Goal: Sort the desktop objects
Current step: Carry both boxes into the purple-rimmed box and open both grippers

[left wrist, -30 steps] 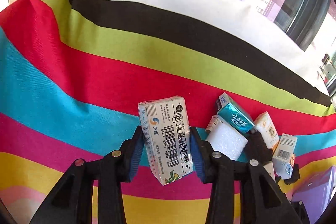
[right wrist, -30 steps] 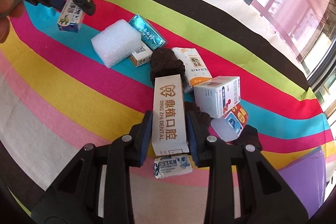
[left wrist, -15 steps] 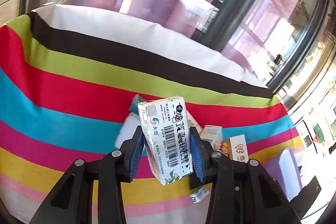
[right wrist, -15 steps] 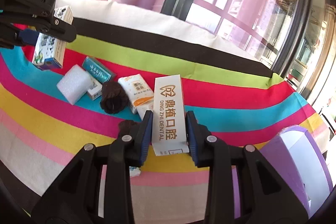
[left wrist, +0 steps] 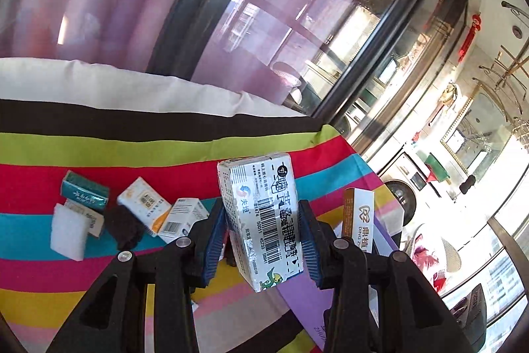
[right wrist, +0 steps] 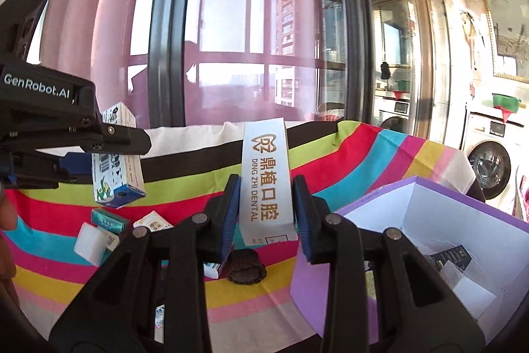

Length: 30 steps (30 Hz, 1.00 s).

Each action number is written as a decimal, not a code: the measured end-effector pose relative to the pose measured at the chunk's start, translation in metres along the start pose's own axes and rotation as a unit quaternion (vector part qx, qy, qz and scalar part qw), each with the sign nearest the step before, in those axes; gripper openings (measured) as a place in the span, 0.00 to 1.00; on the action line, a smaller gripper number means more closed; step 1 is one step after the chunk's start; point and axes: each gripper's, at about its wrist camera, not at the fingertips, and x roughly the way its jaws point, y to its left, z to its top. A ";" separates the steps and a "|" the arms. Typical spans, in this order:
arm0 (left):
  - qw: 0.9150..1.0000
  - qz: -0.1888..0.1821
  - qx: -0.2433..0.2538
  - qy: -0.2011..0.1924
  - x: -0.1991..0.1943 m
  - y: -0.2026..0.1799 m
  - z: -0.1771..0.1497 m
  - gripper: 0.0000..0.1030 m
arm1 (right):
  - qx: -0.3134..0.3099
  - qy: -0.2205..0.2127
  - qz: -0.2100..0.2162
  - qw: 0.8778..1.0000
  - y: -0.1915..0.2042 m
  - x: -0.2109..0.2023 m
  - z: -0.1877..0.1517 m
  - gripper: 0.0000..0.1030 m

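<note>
Two grippers, left (left wrist: 261, 229) and right (right wrist: 266, 205), gripping boxes

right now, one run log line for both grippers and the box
left gripper: shut on barcode carton | right gripper: shut on dental box | purple box: open, partly filled

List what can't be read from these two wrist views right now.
- Purple box contents: right wrist view, cut off by the frame edge and the right tongs.
- Small packet on the cloth: right view, mostly behind a tong finger.
- Dental carton: left view, lower half hidden by the left tongs.
- Small print on the barcode carton: too small.
</note>
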 end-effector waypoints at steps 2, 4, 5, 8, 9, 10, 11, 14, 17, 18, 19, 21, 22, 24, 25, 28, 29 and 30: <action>1.000 -0.014 0.016 0.008 0.004 -0.016 0.003 0.41 | 0.034 -0.013 -0.013 0.999 -0.014 -0.006 0.004 0.34; 0.999 -0.025 0.032 0.019 0.009 -0.030 0.006 0.41 | 0.064 -0.022 -0.022 0.997 -0.027 -0.011 0.006 0.34; 0.998 -0.030 0.039 0.024 0.013 -0.037 0.007 0.41 | 0.078 -0.025 -0.025 0.996 -0.033 -0.012 0.007 0.34; 0.996 -0.049 0.059 0.041 0.023 -0.058 0.008 0.41 | 0.115 -0.028 -0.040 0.992 -0.048 -0.012 0.009 0.34; 0.995 -0.053 0.067 0.046 0.027 -0.065 0.009 0.41 | 0.126 -0.029 -0.049 0.990 -0.053 -0.012 0.010 0.34; 0.994 -0.056 0.075 0.052 0.032 -0.072 0.009 0.41 | 0.138 -0.030 -0.058 0.988 -0.059 -0.013 0.010 0.34; 0.993 -0.059 0.083 0.057 0.036 -0.079 0.008 0.41 | 0.152 -0.030 -0.068 0.986 -0.066 -0.014 0.010 0.34; 0.989 -0.069 0.103 0.076 0.050 -0.098 0.005 0.41 | 0.188 -0.024 -0.098 0.977 -0.086 -0.016 0.010 0.34; 0.985 -0.073 0.123 0.098 0.066 -0.114 -0.001 0.41 | 0.219 -0.006 -0.117 0.969 -0.103 -0.012 0.009 0.34; 0.983 -0.074 0.129 0.105 0.071 -0.119 -0.003 0.41 | 0.226 0.001 -0.121 0.967 -0.106 -0.010 0.008 0.34; 0.982 -0.078 0.135 0.111 0.076 -0.124 -0.005 0.41 | 0.233 0.006 -0.124 0.965 -0.110 -0.008 0.007 0.34; 0.979 -0.083 0.143 0.122 0.085 -0.133 -0.010 0.41 | 0.242 0.005 -0.125 0.962 -0.113 -0.010 0.007 0.35; 0.977 -0.085 0.148 0.128 0.089 -0.137 -0.013 0.41 | 0.244 0.001 -0.128 0.961 -0.113 -0.013 0.008 0.35; 0.974 -0.092 0.154 0.141 0.097 -0.143 -0.018 0.41 | 0.248 -0.007 -0.134 0.959 -0.112 -0.022 0.007 0.36; 0.972 -0.093 0.157 0.147 0.101 -0.145 -0.020 0.41 | 0.252 -0.008 -0.139 0.958 -0.113 -0.024 0.005 0.37; 0.969 -0.098 0.160 0.160 0.109 -0.151 -0.026 0.42 | 0.252 -0.010 -0.138 0.958 -0.111 -0.026 0.004 0.51; 0.969 -0.101 0.156 0.162 0.110 -0.151 -0.027 0.42 | 0.254 -0.011 -0.139 0.957 -0.111 -0.027 0.004 0.51; 0.969 -0.109 0.146 0.166 0.112 -0.149 -0.027 0.43 | 0.256 -0.012 -0.135 0.957 -0.112 -0.026 0.004 0.51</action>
